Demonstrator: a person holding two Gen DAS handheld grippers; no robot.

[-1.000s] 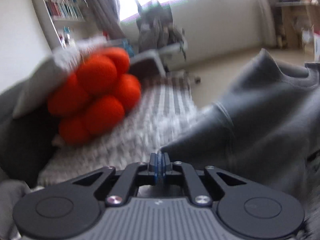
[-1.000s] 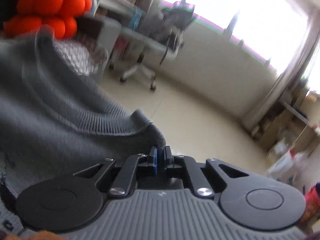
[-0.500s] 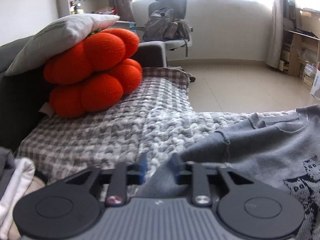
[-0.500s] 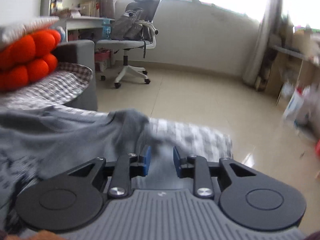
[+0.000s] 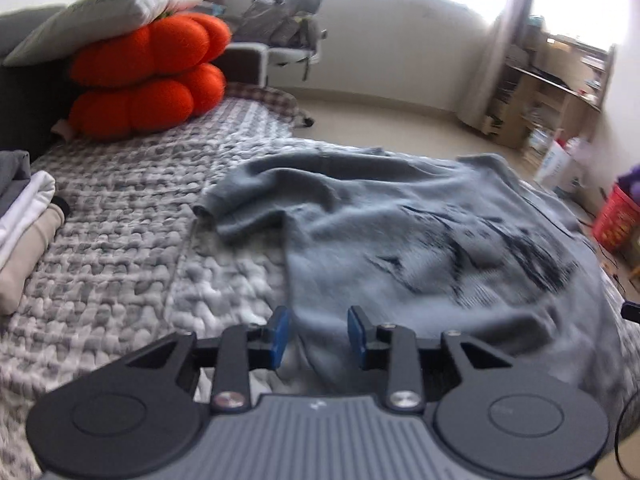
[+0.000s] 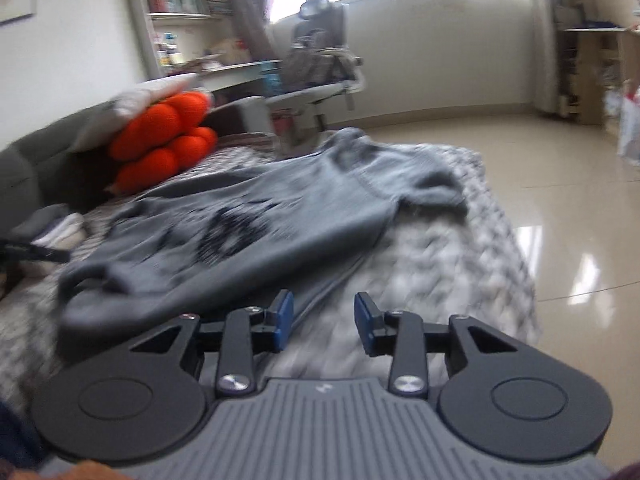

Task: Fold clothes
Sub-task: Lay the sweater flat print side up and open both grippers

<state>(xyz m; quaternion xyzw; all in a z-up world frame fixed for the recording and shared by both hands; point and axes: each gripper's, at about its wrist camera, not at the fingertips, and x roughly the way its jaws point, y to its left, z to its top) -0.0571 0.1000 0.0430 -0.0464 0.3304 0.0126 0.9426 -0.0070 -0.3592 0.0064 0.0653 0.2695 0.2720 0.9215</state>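
A grey sweatshirt (image 5: 420,240) with a dark print lies spread, front up, on a grey checked blanket (image 5: 120,248). My left gripper (image 5: 318,336) is open at the garment's near left edge. Cloth shows in the gap between its blue pads (image 5: 279,336), which do not press on it. In the right wrist view the same sweatshirt (image 6: 280,220) stretches away to the left. My right gripper (image 6: 324,328) hangs by its near right edge with its jaws opening. Only the blanket (image 6: 440,264) shows between those jaws.
An orange pumpkin-shaped cushion (image 5: 148,80) under a pale pillow (image 5: 104,12) sits at the blanket's far left. A stack of folded clothes (image 5: 24,232) lies at the left edge. Beyond are a shiny tiled floor (image 6: 560,160), an office chair (image 6: 320,64) and a red basket (image 5: 616,220).
Both grippers went from shut on the lifted sweatshirt to open. The sweatshirt dropped flat onto the blanket, and both hands drew back from its upper part toward its near end.
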